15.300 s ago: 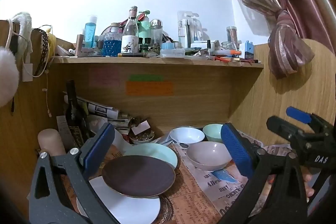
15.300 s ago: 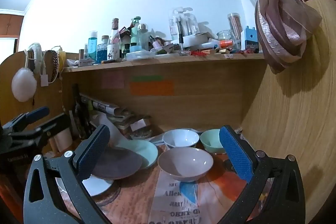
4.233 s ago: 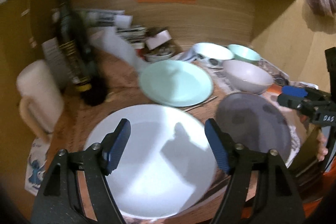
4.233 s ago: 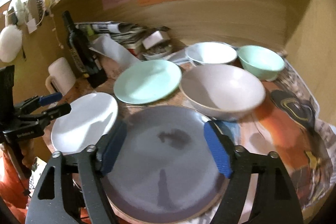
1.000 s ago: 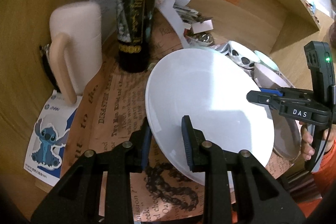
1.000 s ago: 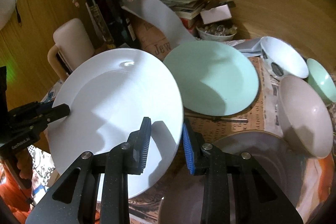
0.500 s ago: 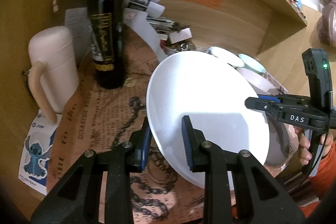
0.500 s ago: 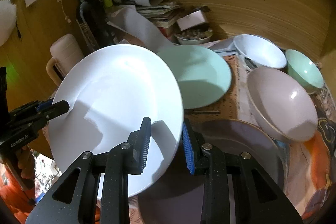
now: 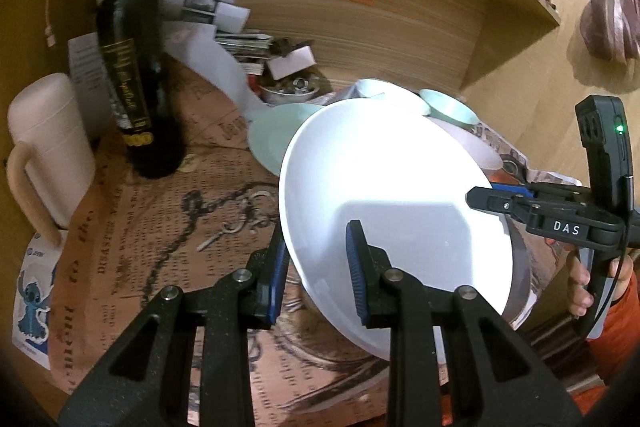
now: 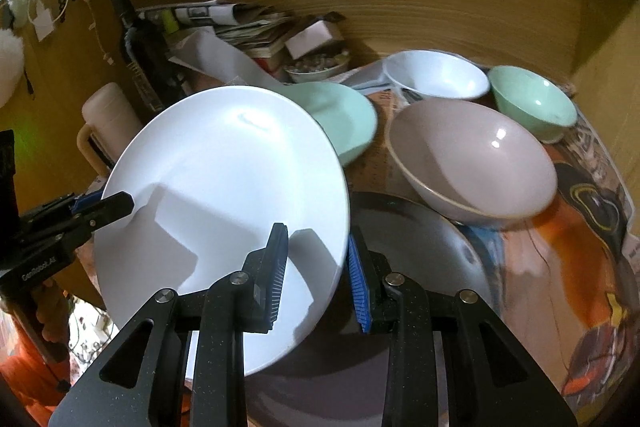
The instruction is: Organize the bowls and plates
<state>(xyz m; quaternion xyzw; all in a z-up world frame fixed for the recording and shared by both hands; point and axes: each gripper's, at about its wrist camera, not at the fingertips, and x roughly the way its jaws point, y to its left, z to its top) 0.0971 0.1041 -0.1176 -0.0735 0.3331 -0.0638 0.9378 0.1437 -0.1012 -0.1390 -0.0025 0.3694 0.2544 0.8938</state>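
**Big White Plate Held by Two Grippers**

Plate first: the big round white plate (image 10: 224, 203) was up in the air, tilted, above the front part of the desk (image 9: 132, 267), which was covered with brown printed newspaper. Two grippers held it, one on each side.

The left gripper (image 9: 316, 267) was closed on the plate's near rim, with one blue pad under the rim and one on top. The right gripper (image 10: 316, 267) was clamped on the other side of the rim in the same way. In the left wrist view, the right gripper reached in from the right side, and a hand (image 9: 580, 287) with an orange sleeve held its handle.

Under the white plate, a dark grey round plate (image 10: 420, 251) lay flat near the front edge of the desk. Just behind it sat a wide pinkish-grey bowl (image 10: 476, 167), touching or overlapping the dark plate's far rim. Farther back stood a white bowl (image 10: 436, 75) and a small mint green bowl (image 10: 532, 103), near the back right corner. A mint green plate (image 10: 344, 119) lay in the middle of the desk, partly hidden behind the white plate.

On the left side of the desk stood a tall dark glass bottle (image 9: 132, 67) and a pale pink mug with a handle (image 9: 44, 143). A messy pile of papers (image 10: 240, 23) lay along the back edge.
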